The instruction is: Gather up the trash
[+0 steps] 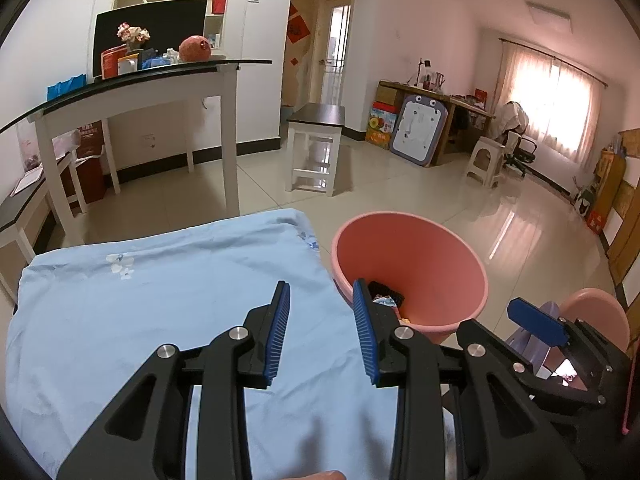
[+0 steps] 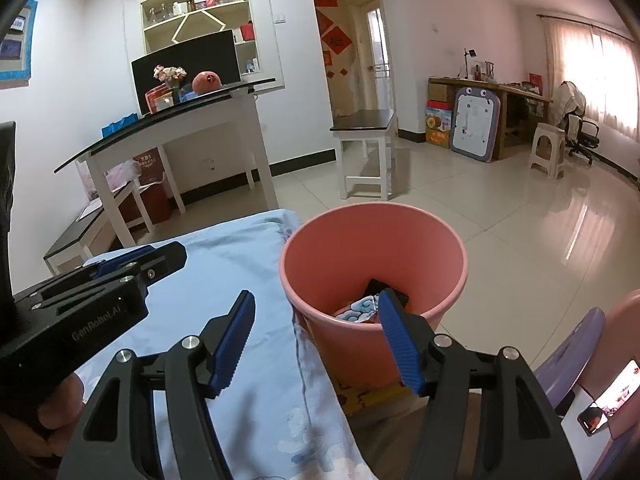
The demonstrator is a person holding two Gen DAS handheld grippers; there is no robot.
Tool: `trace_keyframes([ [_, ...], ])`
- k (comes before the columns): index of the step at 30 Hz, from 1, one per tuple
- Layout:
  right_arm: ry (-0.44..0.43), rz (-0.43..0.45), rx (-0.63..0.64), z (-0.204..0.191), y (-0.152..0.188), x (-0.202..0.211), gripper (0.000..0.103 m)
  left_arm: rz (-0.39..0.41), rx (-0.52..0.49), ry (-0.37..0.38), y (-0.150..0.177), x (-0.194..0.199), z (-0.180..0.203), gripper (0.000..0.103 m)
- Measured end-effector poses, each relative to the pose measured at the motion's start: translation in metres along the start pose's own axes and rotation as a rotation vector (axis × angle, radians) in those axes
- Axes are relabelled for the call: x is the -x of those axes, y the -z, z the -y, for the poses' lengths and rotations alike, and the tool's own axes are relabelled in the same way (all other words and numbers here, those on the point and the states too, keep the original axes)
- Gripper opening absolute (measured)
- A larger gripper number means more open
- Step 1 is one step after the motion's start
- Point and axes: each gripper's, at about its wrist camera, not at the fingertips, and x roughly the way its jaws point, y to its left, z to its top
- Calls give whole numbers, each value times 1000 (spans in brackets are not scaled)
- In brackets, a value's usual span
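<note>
A pink bucket [image 1: 416,256] [image 2: 372,248] stands on the floor by the right edge of a surface under a light blue cloth [image 1: 160,300] [image 2: 240,264]. In its bottom lie a black item [image 2: 376,287] and a blue-and-white patterned wrapper [image 2: 358,309] [image 1: 383,301]. My left gripper [image 1: 321,286] is open over the cloth's right edge, nothing between its blue pads. The right gripper [image 2: 316,296] is open wide with nothing in it, its right finger in front of the bucket's mouth. Each gripper shows in the other's view: left gripper [image 2: 170,257], right finger [image 1: 536,320].
A white table with a dark glass top [image 1: 132,84] [image 2: 168,120] stands behind the cloth, with low benches [image 1: 24,208] beside it. A white stool [image 1: 316,140] [image 2: 366,140] is farther back. At the right are a purple chair [image 2: 572,348], a lit phone [image 2: 608,404] and a pink seat [image 1: 596,308].
</note>
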Motion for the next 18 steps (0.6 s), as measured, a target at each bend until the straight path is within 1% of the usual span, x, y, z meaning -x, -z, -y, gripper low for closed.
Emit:
trace_keyframes([
  [11, 1, 10, -4, -5, 1, 3, 63, 2, 11, 0, 2, 5, -4, 33],
  [18, -1, 1, -9, -9, 1, 4, 63, 1, 18, -3, 4, 8, -7, 33],
])
